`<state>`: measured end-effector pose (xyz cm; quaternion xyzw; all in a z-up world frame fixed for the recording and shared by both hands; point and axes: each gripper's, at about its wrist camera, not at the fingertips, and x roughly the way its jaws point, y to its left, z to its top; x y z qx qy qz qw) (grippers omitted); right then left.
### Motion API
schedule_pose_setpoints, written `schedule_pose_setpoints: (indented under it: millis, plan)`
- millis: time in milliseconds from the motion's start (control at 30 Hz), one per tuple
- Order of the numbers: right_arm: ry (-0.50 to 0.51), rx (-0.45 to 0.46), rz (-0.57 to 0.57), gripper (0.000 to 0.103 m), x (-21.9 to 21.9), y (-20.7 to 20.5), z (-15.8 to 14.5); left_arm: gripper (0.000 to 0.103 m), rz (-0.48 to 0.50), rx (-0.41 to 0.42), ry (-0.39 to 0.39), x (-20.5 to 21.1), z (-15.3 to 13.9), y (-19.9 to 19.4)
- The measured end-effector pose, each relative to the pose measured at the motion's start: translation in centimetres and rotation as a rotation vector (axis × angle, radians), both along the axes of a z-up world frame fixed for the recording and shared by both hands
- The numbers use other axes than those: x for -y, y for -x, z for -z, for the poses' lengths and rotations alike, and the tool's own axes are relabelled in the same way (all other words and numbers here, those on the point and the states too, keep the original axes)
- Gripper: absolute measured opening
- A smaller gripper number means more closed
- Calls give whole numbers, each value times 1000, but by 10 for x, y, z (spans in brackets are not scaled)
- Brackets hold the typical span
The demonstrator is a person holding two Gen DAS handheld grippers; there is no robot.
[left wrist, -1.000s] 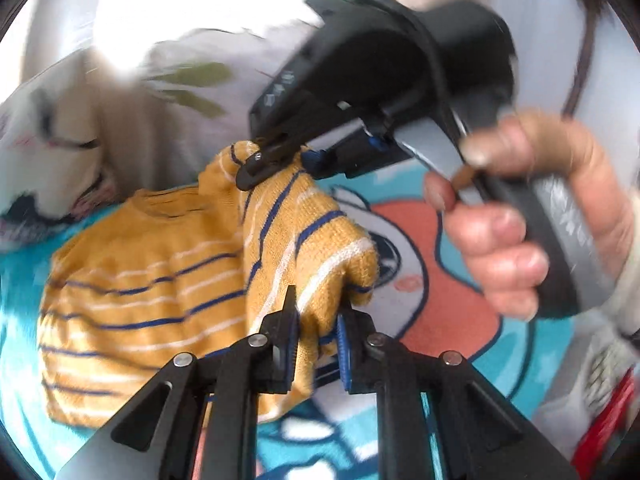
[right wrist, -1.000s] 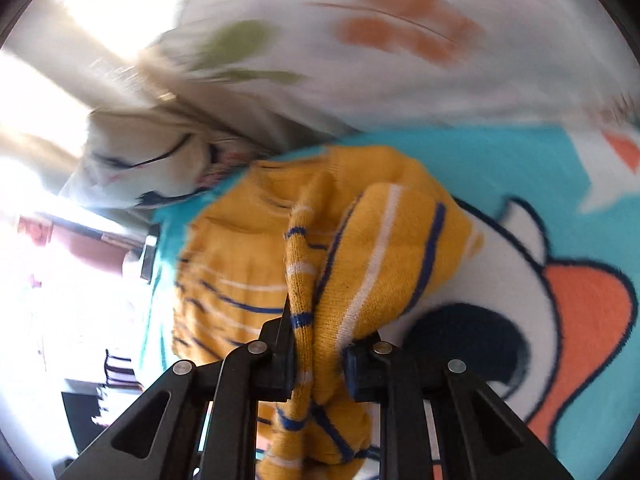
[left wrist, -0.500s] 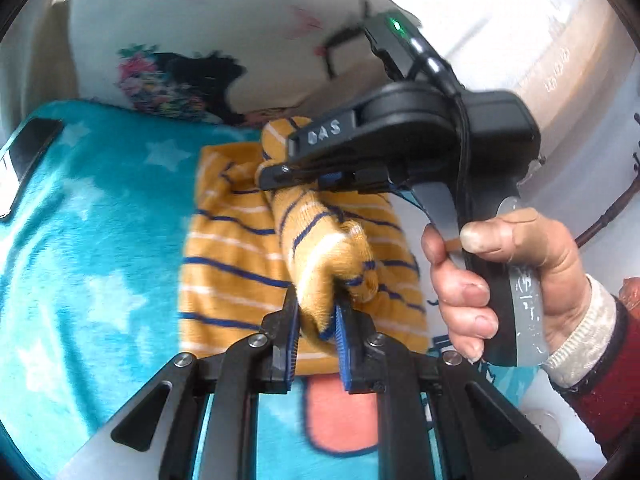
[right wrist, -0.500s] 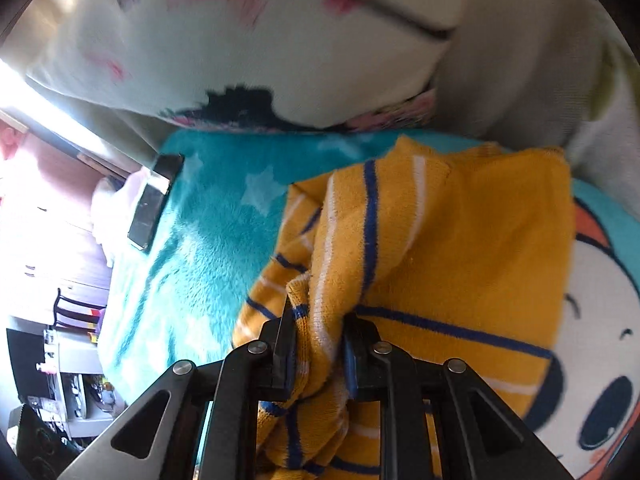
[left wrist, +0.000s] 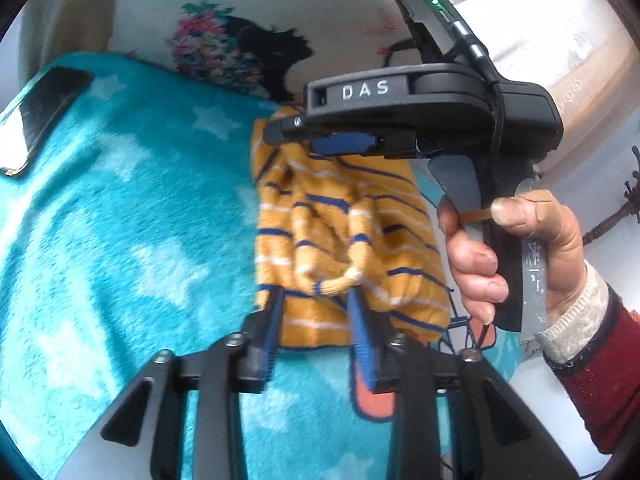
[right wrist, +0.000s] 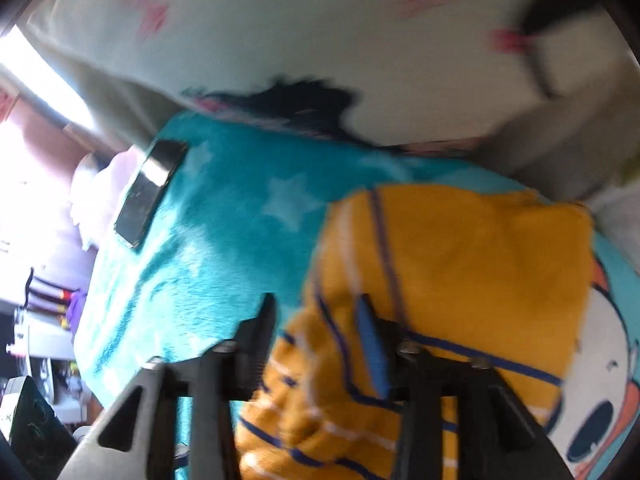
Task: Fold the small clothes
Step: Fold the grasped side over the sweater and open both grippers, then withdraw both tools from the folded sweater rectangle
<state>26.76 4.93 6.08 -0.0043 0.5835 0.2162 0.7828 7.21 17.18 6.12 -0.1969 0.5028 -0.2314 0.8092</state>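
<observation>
Left wrist view: both tongs (left wrist: pixel 316 304) just opened over the striped sweater (left wrist: pixel 344 240), sleeve folded across; right tongs (right wrist: pixel 316 320) apart too, more folding left.

Phone (left wrist: pixel 38 114) on teal star blanket (left wrist: pixel 120 240)

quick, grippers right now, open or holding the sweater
left gripper: open, jaws just opened; sweater lies between them, released.
right gripper: open, jaws just opened, over the sweater.
</observation>
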Motion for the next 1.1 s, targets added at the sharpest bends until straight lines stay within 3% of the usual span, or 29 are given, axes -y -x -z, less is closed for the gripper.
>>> schedule_pose_setpoints:
  millis: [133,267,333,400,433,567,633,733,967,1033,1100]
  plan:
    - [-57,27,-3,58,-5,0,-8,45,-53,-35,-4,-22,7,5]
    - [4,93,68,58,19,13,-28,48,-108,-58,-1,-46,13,5]
    - [39,103,93,51,35,26,-32,50,-132,-67,7,-57,18,3]
    - [68,78,128,34,46,34,-24,51,-153,-76,13,-67,21,3]
    - [71,47,148,34,51,37,-17,51,-162,-80,13,-71,22,3]
    - [-93,-120,210,25,56,45,27,51,-180,-91,3,-79,28,-3]
    - [-148,-133,195,22,44,49,32,51,-185,-94,-2,-79,30,-6]
    - [-148,-111,176,22,29,48,32,51,-184,-103,-1,-78,34,-9]
    - [-327,-169,209,23,59,52,39,51,-120,-88,10,-53,31,-16]
    - [-348,-173,210,24,60,55,40,51,-105,-72,6,-45,27,-20]
    - [-359,-173,207,31,55,57,40,51,-108,-64,9,-41,24,-23]
